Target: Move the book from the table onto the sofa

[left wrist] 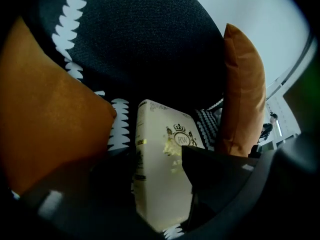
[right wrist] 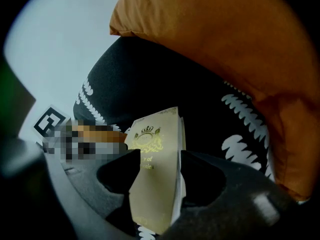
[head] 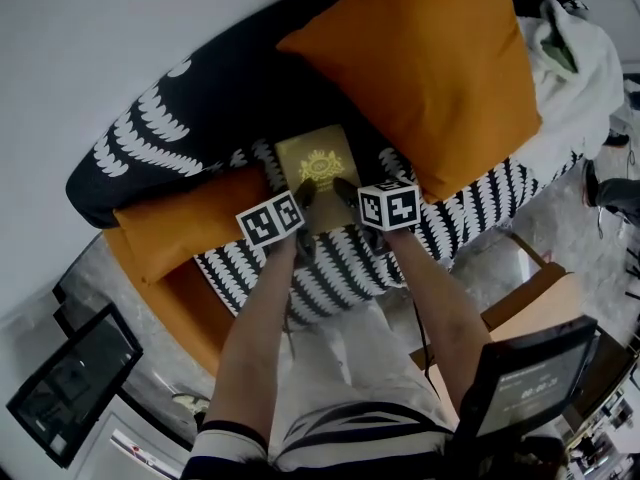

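Note:
A cream book (head: pixel 318 160) with a gold crest lies flat on the black sofa (head: pixel 180 108) with its white leaf pattern, in the gap between two orange cushions. Both grippers meet at the book's near edge. My left gripper (head: pixel 305 192) holds the near left corner; in the left gripper view its right jaw lies over the cover of the book (left wrist: pixel 160 184), and its left jaw is lost in shadow beside the spine. My right gripper (head: pixel 346 190) holds the near right corner. In the right gripper view its jaws (right wrist: pixel 159 159) press on both faces of the book (right wrist: pixel 155 194).
A large orange cushion (head: pixel 420 68) leans on the sofa back at the right, a flatter one (head: pixel 180 218) lies at the left. White cloth (head: pixel 580 78) is heaped at the sofa's right end. A wooden table edge (head: pixel 530 293) and dark screens (head: pixel 70 383) stand near me.

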`<state>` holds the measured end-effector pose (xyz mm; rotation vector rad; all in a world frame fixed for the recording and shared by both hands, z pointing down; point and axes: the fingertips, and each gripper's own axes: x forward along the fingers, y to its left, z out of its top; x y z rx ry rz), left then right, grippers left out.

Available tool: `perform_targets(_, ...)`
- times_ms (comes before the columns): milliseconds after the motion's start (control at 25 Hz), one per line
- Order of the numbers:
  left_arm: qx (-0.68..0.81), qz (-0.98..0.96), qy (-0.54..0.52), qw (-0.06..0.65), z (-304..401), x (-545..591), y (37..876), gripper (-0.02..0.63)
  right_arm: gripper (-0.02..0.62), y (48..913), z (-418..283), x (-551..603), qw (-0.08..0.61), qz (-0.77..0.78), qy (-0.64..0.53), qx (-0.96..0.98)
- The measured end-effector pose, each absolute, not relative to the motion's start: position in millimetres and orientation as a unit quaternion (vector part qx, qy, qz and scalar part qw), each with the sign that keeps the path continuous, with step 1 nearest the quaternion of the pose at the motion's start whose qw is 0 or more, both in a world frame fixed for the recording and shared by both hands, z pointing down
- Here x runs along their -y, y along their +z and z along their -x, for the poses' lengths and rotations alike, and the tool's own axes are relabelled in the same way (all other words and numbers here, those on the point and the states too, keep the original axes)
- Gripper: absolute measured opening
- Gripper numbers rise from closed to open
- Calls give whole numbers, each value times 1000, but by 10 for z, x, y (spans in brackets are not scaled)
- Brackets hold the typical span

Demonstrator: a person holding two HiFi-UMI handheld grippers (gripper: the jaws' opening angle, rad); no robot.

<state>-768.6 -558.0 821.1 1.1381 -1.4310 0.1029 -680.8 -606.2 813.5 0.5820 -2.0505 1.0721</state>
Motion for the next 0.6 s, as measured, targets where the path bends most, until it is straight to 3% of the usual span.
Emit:
perform_targets(240,649,-486,52,583,7802,5586,8224,301,253,8133,6805,6113,386,-256,371,805)
perform_targets(400,675,-507,78,530,7879,5600,8016,296,253,8003,6745,6170,380,-296,326,813)
perform_targets(520,676,-536,94,497,7851,5643,7854,243,249,7897,6747,6190,370,-308,315,818)
perform_targets(600,672,-554,89,484,7807,5653,7780,189,194,7847,6750,6173,366,-315,301,822)
